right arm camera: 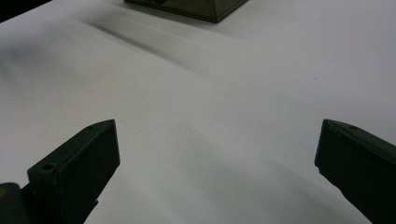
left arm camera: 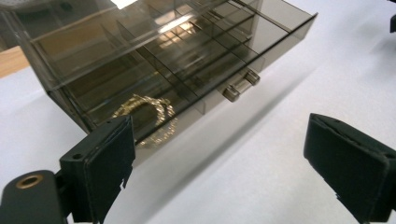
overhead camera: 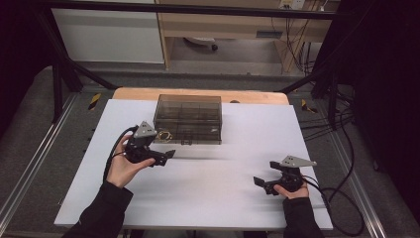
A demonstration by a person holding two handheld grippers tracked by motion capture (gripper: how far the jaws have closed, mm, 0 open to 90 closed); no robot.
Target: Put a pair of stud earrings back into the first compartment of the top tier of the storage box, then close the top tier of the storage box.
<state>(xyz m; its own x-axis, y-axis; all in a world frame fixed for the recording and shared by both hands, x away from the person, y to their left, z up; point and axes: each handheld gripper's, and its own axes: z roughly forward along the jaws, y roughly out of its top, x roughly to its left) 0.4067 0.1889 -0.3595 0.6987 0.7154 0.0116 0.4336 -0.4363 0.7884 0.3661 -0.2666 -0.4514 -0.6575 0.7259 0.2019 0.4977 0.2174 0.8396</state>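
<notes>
Smoky clear plastic makes up the box, a small drawer unit with dividers standing at the far middle of the white tabletop. A gold bracelet lies at the box's near left corner, seemingly in the slightly drawn-out bottom drawer, though whether it rests inside or just at the lip is hard to tell. The left tongs hover just near that corner, jaws wide apart and holding nothing, aimed across the front of the box. The right tongs sit low at the near right, well apart from the box, jaws also spread and empty. Judging by this, the bracelet already sits at the drawer; what seems left is pushing the drawer shut by its knob.
</notes>
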